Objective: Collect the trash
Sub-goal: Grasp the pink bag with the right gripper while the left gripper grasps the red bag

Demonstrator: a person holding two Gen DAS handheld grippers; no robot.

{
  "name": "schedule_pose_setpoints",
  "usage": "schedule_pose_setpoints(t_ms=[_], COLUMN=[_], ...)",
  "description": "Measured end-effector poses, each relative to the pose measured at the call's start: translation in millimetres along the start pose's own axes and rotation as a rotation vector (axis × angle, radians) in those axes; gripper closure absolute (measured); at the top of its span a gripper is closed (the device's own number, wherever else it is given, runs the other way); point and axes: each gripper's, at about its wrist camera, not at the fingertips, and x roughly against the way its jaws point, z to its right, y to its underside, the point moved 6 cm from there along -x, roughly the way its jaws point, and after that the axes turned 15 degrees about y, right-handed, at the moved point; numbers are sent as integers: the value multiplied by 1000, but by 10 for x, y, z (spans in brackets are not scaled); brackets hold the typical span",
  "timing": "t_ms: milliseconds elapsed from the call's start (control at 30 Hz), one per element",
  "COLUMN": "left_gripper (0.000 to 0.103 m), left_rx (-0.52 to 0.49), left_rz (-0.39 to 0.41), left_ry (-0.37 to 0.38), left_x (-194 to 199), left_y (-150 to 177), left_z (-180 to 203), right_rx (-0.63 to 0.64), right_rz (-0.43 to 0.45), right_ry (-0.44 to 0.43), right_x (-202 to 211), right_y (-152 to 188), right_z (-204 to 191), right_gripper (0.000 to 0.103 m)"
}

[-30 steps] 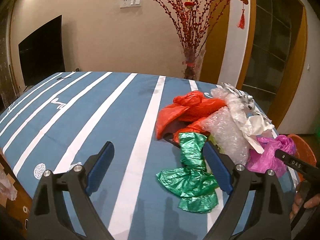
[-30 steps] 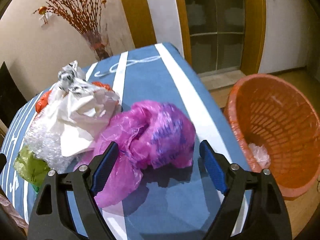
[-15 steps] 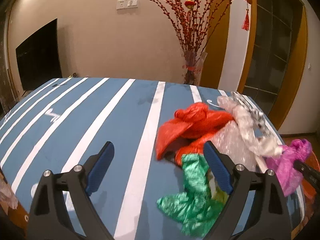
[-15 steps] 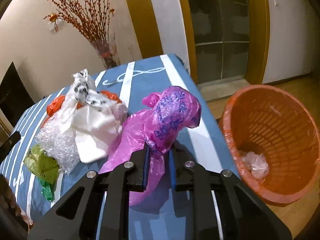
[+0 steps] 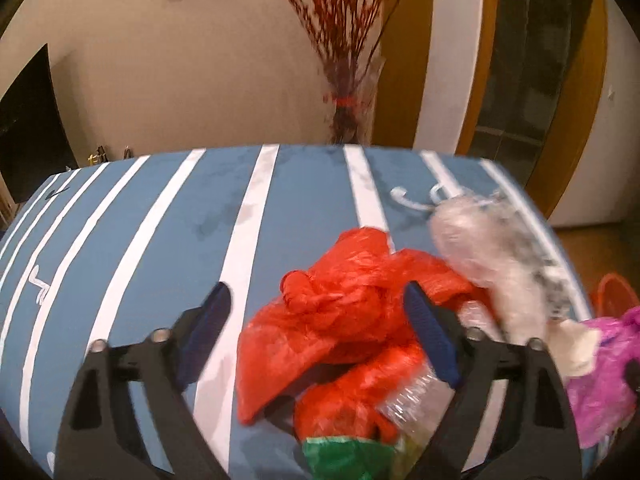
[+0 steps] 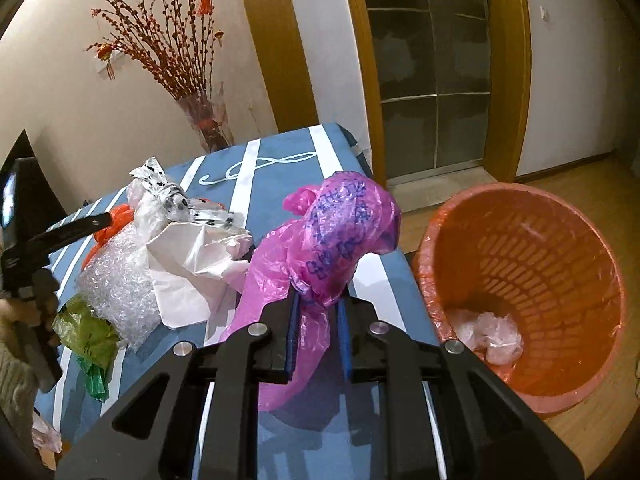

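My right gripper (image 6: 319,304) is shut on a pink plastic bag (image 6: 332,236) and holds it lifted above the blue striped table (image 6: 280,160), left of the orange basket (image 6: 528,280). My left gripper (image 5: 318,308) is open, its fingers either side of a red plastic bag (image 5: 340,320). A green bag (image 5: 344,458) lies at its base. Bubble wrap (image 6: 120,280), white paper (image 6: 192,260) and a clear spotted wrapper (image 6: 168,196) lie piled on the table. The pink bag also shows in the left wrist view (image 5: 600,380).
The basket stands on the wooden floor beside the table's right edge, with a crumpled clear bag (image 6: 488,336) inside. A vase of red branches (image 6: 204,116) stands behind the table's far end. A yellow-green bag (image 6: 88,332) lies at the near left.
My right gripper has shut on the pink bag and lifted it off the table. My left gripper has moved forward from the green bag to the red bag.
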Motion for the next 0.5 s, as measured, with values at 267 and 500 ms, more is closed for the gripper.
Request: schedule_pose_setpoints(t_ms=[267,500], left_gripper=[72,77], left_rx=[42,46], left_rz=[-83,-26], left_ry=[87,77], left_x=[-190,188], left_y=[150,135], left_z=[-87,-185], right_rx=[2,-1], right_rz=[-9,29], right_ry=[5,3], right_x=[-15,143], right_y=[24,-32], right_z=[14,48], right_gripper=[87,87])
